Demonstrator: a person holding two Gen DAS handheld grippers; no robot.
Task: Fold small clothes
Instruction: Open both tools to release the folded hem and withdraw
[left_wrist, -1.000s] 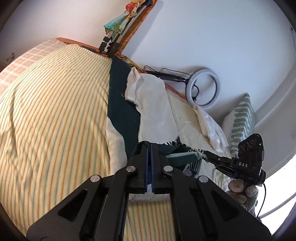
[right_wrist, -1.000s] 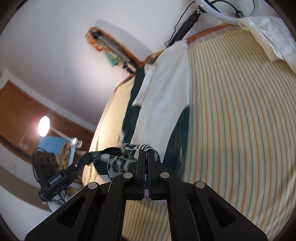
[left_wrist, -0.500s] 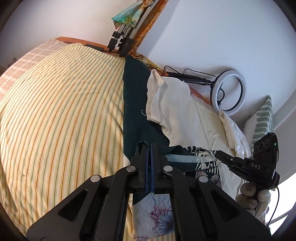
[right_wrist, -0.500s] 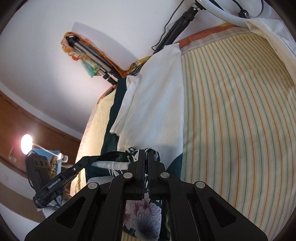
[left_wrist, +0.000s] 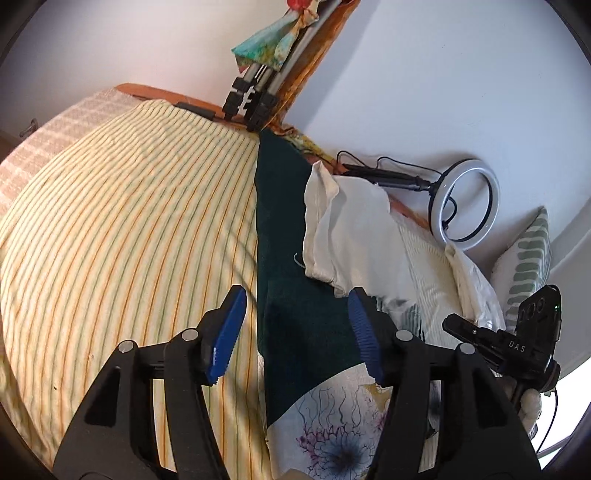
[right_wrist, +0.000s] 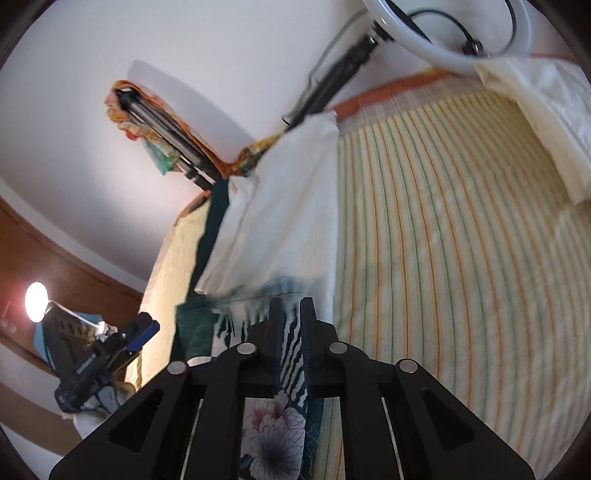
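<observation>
A floral printed cloth (left_wrist: 340, 424) with a dark green part lies on the striped bed (left_wrist: 122, 236), partly over a dark green garment (left_wrist: 284, 206) and a white shirt (left_wrist: 351, 229). My left gripper (left_wrist: 295, 328) is open above the cloth and holds nothing. In the right wrist view my right gripper (right_wrist: 290, 314) has its jaws a little apart with the floral cloth (right_wrist: 280, 435) between them. The right gripper also shows in the left wrist view (left_wrist: 502, 343), and the left gripper shows in the right wrist view (right_wrist: 110, 350).
A ring light (left_wrist: 465, 203) on a stand lies by the wall behind the bed. A folded tripod (left_wrist: 258, 92) with a coloured cloth leans at the headboard. A white cloth (right_wrist: 546, 110) and a green patterned pillow (left_wrist: 528, 266) lie at the bed's far side.
My left gripper has opened and let go of the floral cloth, which now lies on the bed. My right gripper's jaws have parted slightly. Both grippers came lower over the bed.
</observation>
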